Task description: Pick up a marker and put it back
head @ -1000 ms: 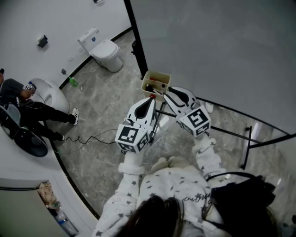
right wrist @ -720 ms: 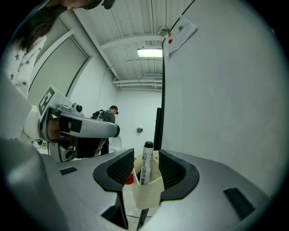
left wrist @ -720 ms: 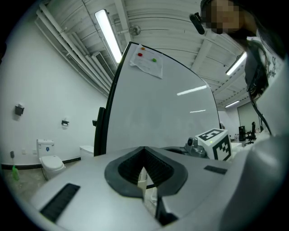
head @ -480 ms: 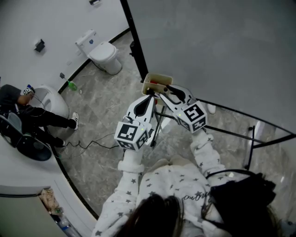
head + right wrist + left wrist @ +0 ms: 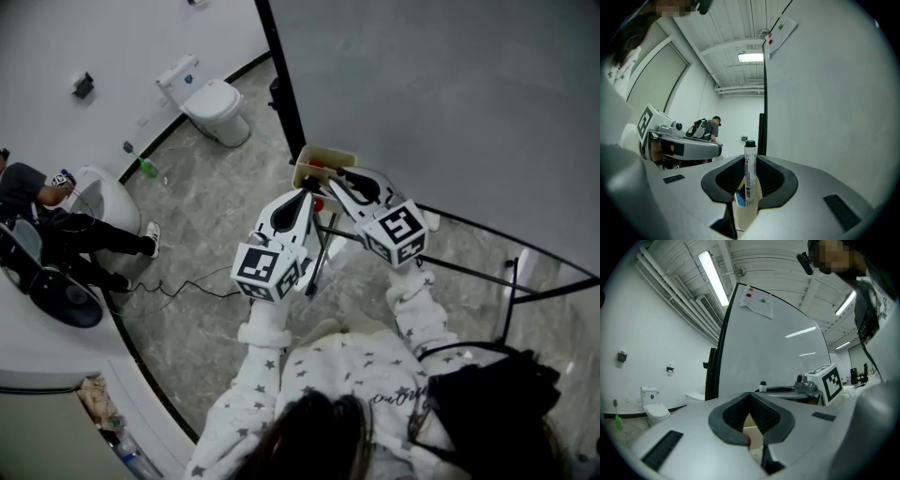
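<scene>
A white marker with a black cap (image 5: pixel 749 173) stands upright between the pads of my right gripper (image 5: pixel 749 180). The jaws are closing and the pads lie against the marker's sides. A beige marker box (image 5: pixel 323 156) hangs at the whiteboard's lower corner, and the right gripper (image 5: pixel 330 178) points into it. My left gripper (image 5: pixel 309 194) is just left of the box with its tips together and nothing held. Through the slit of the left gripper (image 5: pixel 751 401) I see the box wall and a red cap (image 5: pixel 749 440).
The grey whiteboard (image 5: pixel 450 94) fills the upper right, and its black stand legs (image 5: pixel 506 281) cross the floor. A toilet (image 5: pixel 214 103) and a green bottle (image 5: pixel 148 167) are at the far wall. A person (image 5: pixel 56 225) sits at the left.
Both grippers have stayed at the marker box, with the right one shifting slightly over it. The seated person at the left has moved a little.
</scene>
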A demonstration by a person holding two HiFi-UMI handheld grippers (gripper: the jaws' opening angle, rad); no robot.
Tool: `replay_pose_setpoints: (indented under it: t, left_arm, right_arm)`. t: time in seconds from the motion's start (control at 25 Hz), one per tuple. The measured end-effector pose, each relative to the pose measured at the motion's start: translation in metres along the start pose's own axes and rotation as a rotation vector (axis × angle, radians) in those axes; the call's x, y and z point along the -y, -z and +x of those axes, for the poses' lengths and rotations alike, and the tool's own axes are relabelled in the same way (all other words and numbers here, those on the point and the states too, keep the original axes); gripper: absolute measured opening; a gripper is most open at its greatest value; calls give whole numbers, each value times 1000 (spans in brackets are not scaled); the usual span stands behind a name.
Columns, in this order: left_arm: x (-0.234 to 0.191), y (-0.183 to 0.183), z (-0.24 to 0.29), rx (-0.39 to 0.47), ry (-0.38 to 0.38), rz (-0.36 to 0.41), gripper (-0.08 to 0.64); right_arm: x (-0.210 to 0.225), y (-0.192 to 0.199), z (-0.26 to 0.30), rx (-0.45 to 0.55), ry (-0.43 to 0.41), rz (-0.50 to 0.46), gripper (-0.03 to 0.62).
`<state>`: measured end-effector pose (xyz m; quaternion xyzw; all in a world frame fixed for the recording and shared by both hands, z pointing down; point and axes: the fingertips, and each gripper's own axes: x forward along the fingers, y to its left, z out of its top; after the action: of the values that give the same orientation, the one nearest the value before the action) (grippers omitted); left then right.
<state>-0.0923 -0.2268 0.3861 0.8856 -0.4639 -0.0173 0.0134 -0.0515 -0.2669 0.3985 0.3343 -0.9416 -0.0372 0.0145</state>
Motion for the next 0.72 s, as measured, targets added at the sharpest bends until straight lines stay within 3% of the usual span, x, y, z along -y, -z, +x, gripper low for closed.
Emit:
replay_pose_setpoints:
  t: [0.48,0.72]
  left_arm:
    - [4,-35,3,-3,22,7,-8]
    - [8,-50,3,16,36,14,-8]
  right_arm:
    - [-1,-64,-12,47,-5,4,83]
    - [-2,-75,-14,61,-10,9,83]
